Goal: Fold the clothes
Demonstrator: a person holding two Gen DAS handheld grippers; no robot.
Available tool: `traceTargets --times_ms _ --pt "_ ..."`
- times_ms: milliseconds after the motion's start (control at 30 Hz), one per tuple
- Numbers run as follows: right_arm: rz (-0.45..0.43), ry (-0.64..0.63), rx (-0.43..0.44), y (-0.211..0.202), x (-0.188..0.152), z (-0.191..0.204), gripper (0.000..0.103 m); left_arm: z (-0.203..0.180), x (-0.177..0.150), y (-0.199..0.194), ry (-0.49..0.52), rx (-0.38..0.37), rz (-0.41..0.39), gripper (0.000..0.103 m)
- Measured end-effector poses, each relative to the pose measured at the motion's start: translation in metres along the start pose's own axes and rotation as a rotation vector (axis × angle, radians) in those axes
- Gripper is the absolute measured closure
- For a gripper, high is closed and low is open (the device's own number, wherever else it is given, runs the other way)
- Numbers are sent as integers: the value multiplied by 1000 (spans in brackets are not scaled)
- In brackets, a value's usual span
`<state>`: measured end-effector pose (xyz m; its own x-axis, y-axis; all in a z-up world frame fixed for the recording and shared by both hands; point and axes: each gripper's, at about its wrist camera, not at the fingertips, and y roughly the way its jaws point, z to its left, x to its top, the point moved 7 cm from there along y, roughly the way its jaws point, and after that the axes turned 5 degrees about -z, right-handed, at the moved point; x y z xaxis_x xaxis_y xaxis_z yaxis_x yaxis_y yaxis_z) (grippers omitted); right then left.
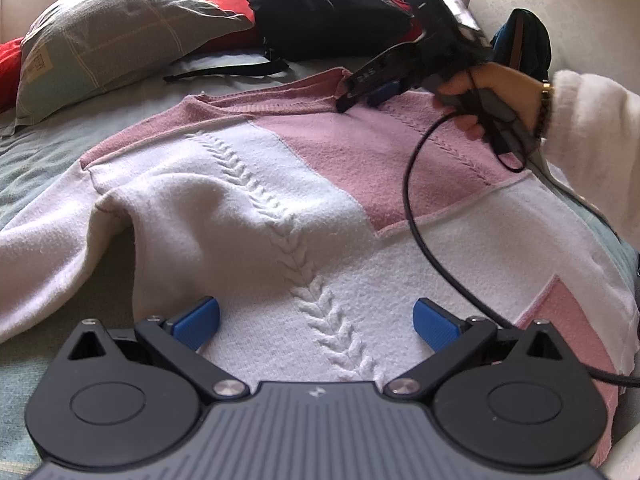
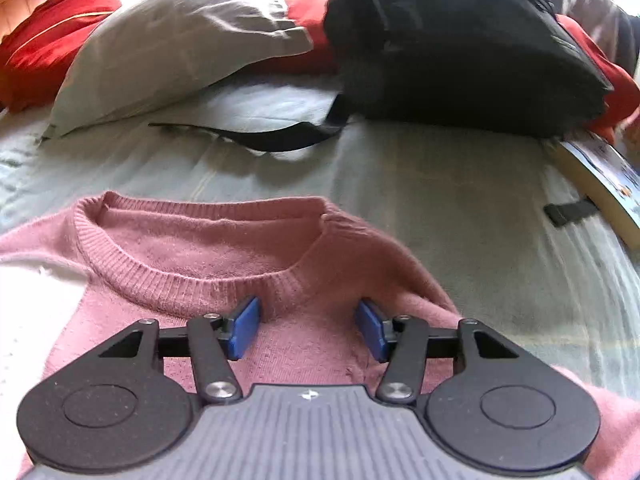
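Your bed [image 1: 36, 168] fills both views — grey pillow [image 1: 112, 36] upper left, black backpack [image 1: 320, 4] zipped shut at upper centre. The pink-and-white sweater [image 1: 280, 208] lies spread mid-frame. Your left gripper [image 1: 316, 320] gapes over its hem; your right gripper [image 2: 306, 328] is parted, unclamped, just below the collar [image 2: 192, 276].

Sweater [image 1: 224, 184]: hem hidden under left gripper [image 1: 316, 320] body, sleeve cut off at left edge. Backpack [image 2: 460, 48]: top cropped, blurred. Book [image 2: 600, 184]: cover print unreadable, cut off at right edge. Right gripper [image 1: 360, 94]: fingertips blurred.
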<state>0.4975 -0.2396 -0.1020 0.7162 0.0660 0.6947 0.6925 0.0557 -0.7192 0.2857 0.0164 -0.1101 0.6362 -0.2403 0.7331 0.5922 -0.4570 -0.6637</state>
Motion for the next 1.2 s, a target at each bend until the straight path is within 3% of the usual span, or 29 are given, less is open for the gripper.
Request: traceTargets --times_ms 100,300,367,500,567,633,700,767,900,967,1067,1200 --pt "0 0 -10 -33 -13 -3 36 0 1 1 0 1 3 1" --pt "-35 -48 -70 -131 -81 -20 22 -6 -1 5 7 48 31 1" --pt "-63 -55 -72 -153 -99 -20 9 -11 -5 2 -10 74 44 1" --pt "-104 -78 -1 -175 -127 -7 7 -23 -25 -19 -32 100 87 1" --pt "-91 -73 51 -170 -136 3 0 -27 -30 -30 -45 117 122 1" --pt "-59 -54 109 -160 -144 10 0 -29 -31 -40 -65 133 162 1" --pt "-27 -44 135 -149 -154 14 0 -31 -19 -50 -87 170 175 1" --pt "-31 -78 135 -144 -164 18 0 -36 7 -61 -106 187 117 1" --pt "-134 -107 147 -149 -175 19 0 -37 68 -55 -208 176 11 1" --pt "-187 -83 173 -153 -181 15 0 -30 94 -33 -301 151 2 1" --pt "-195 -70 204 -157 -180 12 0 -7 114 12 -395 170 39 1" --pt "-195 -69 214 -156 -180 11 0 30 111 61 -525 209 99 1"
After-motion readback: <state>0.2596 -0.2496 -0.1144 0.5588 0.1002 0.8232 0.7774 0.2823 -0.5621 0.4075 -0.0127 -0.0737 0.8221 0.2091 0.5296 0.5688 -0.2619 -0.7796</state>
